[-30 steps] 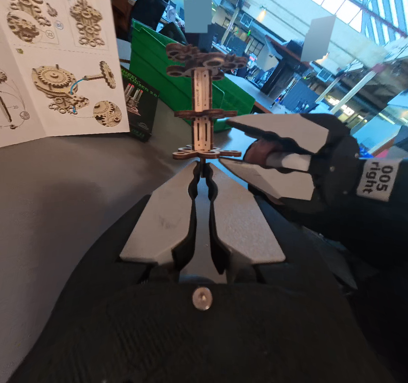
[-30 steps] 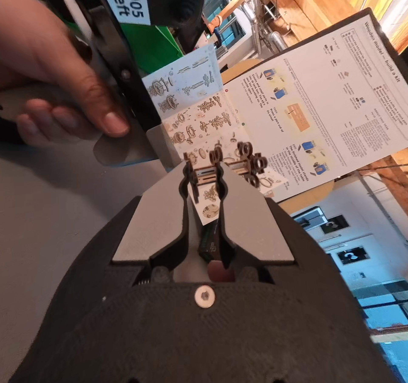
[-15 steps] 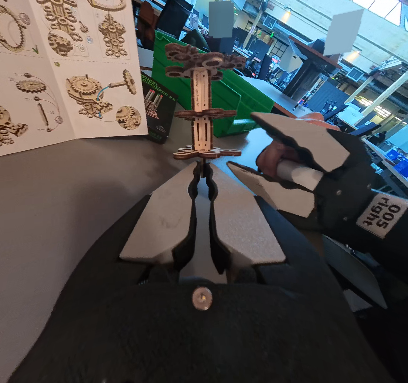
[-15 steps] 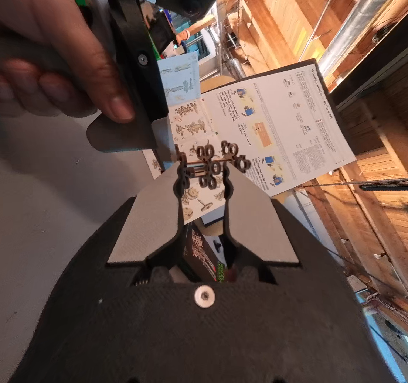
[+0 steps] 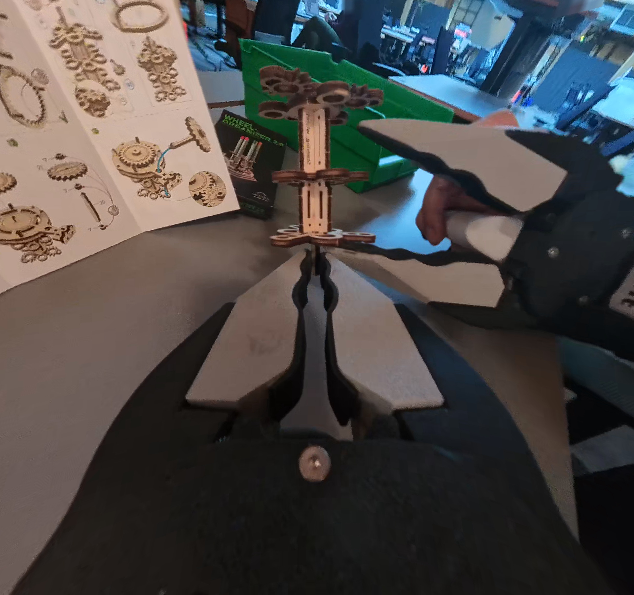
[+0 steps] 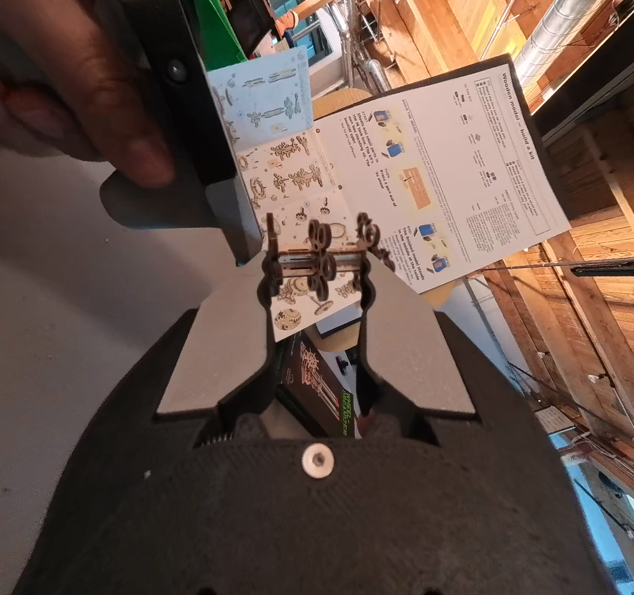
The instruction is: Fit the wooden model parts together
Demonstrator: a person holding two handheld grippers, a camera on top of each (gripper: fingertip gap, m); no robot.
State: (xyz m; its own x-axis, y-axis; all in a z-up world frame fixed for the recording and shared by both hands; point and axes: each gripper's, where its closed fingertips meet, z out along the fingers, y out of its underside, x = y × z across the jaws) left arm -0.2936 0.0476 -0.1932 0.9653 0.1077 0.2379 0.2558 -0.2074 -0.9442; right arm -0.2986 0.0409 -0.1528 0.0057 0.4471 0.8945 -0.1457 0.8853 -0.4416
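The wooden model (image 5: 315, 153) is a pale slotted column with three dark flower-shaped plates. My left gripper (image 5: 315, 263) is shut on the thin stem under its bottom plate and holds it upright above the grey table (image 5: 103, 321). My right gripper (image 5: 346, 187) comes in from the right, open wide. One fingertip is just under the top plate, the other at the bottom plate. In the right wrist view the model (image 6: 302, 259) lies crosswise between my right gripper's (image 6: 316, 270) spread fingertips. I cannot tell whether they touch it. The left gripper's finger (image 6: 161, 208) and a hand (image 6: 85, 81) show behind it.
A folded picture booklet (image 5: 103, 115) stands at the left, with a black kit box (image 5: 252, 174) beside it and a green bin (image 5: 360, 98) behind. A white instruction sheet (image 6: 446, 174) on a dark board stands farther back. The kit box (image 6: 315, 383) shows between my right fingers.
My right gripper has opened from a narrow grip around the column's lower half to a wide spread along the model. The left gripper keeps its hold.
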